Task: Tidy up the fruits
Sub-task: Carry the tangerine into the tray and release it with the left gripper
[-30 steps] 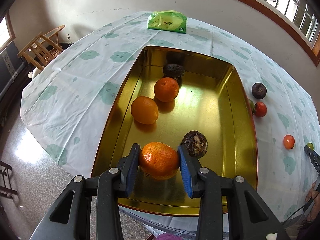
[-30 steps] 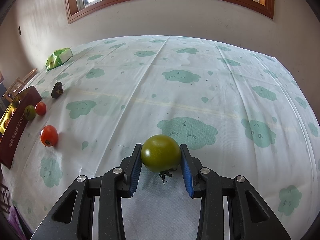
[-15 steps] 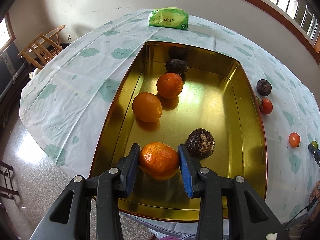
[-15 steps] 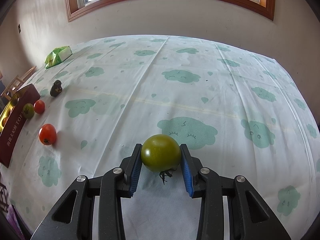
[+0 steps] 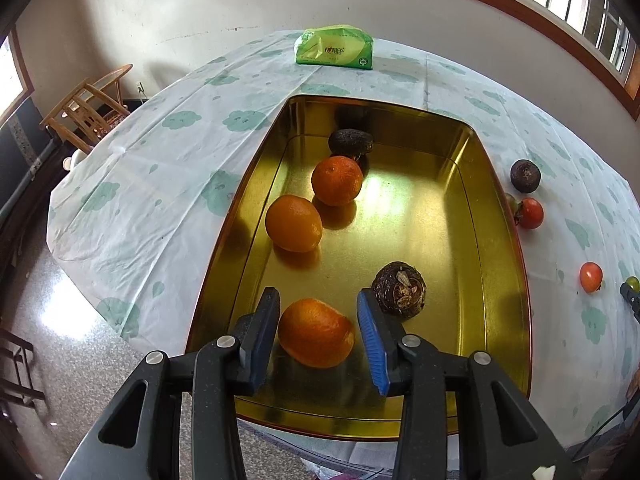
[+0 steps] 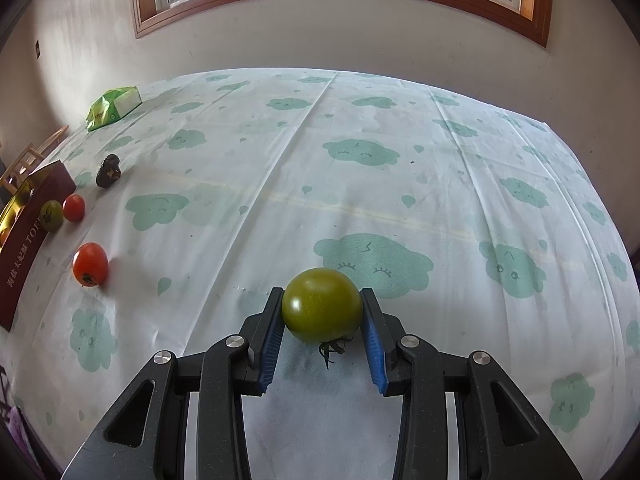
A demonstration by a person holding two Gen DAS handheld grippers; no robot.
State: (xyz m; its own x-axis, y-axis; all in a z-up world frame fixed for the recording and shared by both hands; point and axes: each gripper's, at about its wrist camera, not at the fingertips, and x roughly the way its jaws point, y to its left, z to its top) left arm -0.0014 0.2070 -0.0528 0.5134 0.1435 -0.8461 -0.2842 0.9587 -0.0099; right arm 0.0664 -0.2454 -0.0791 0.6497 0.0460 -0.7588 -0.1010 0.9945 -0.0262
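Left hand-held gripper (image 5: 318, 330) is hovering over the near end of the gold tin (image 5: 504, 240); its jaws have just been opening, and the mandarin (image 5: 316, 332) is sitting between the blue pads on the tin floor with a gap showing on each side, so nothing is gripped. Just beyond the right pad, a dark brown husked fruit (image 5: 399, 290) is lying in the tin. Farther in, two more oranges (image 5: 294, 223) are resting toward the tin's left wall, and a dark avocado-like fruit (image 5: 351, 142) is lying near the far end. Outside the tin's right wall, on the cloud-print cloth of the desk (image 5: 160, 152), a dark round fruit (image 5: 525, 176) and two red tomatoes (image 5: 530, 213) are sitting; a green packet (image 5: 334, 52) is lying past the tin's far end. Right hand-held gripper (image 6: 322, 312) is clamping a green tomato (image 6: 322, 304) between its pads, stem hanging below, above the cloth and well to the right of the tin. Between it and the tin's maroon side, a red tomato (image 6: 90, 264) is lying alone.
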